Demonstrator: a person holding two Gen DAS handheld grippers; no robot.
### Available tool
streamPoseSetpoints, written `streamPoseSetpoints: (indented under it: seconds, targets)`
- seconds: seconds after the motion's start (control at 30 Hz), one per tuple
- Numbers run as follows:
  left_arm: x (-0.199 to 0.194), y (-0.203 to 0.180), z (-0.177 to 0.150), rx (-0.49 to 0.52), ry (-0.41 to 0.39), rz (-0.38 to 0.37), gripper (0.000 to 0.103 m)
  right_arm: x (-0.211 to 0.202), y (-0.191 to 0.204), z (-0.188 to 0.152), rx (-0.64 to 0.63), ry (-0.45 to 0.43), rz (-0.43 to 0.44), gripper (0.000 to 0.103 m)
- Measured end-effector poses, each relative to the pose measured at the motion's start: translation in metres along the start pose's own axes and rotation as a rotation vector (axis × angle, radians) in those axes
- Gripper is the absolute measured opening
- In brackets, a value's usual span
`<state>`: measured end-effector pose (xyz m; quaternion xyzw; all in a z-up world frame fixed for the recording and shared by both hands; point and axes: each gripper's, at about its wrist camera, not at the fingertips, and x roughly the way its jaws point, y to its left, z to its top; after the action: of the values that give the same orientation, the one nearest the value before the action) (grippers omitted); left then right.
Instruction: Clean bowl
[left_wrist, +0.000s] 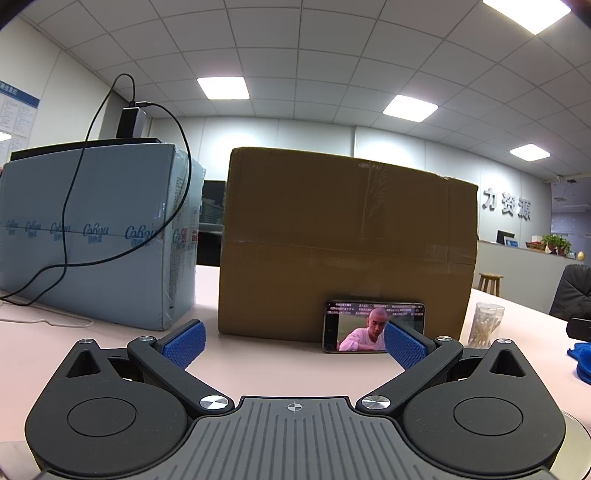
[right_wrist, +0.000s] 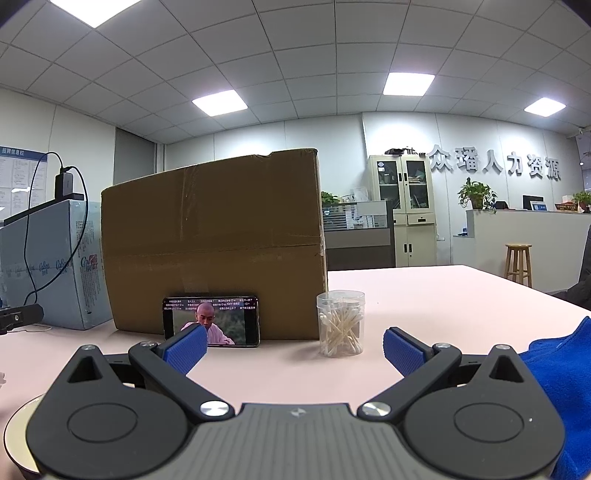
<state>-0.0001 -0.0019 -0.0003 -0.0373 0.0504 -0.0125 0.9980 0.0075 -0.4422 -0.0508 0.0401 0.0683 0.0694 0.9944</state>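
Note:
Only an edge of the bowl shows: a metallic rim (left_wrist: 578, 432) at the bottom right of the left wrist view and a rim (right_wrist: 16, 435) at the bottom left of the right wrist view, mostly hidden under the gripper bodies. A blue cloth (right_wrist: 565, 384) lies at the right of the right wrist view and shows in the left wrist view (left_wrist: 580, 356). My left gripper (left_wrist: 293, 341) is open and empty above the pink table (left_wrist: 258, 365). My right gripper (right_wrist: 295, 347) is open and empty, with the cloth just right of it.
A brown cardboard box (left_wrist: 343, 243) stands ahead with a phone (left_wrist: 373, 326) playing video leaned on it. A blue wrapped carton (left_wrist: 92, 236) with a charger and cable is at the left. A clear jar of cotton swabs (right_wrist: 340, 323) stands right of the phone.

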Motion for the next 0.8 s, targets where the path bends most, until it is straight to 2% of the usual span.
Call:
streamPoseSetpoints:
  seconds: [0.8]
  targets:
    - [0.0002,-0.0018,0.0,0.008,0.001,-0.005,0.103,-0.0041,0.001,-0.0011,-0.009,-0.006,0.035,0.102]
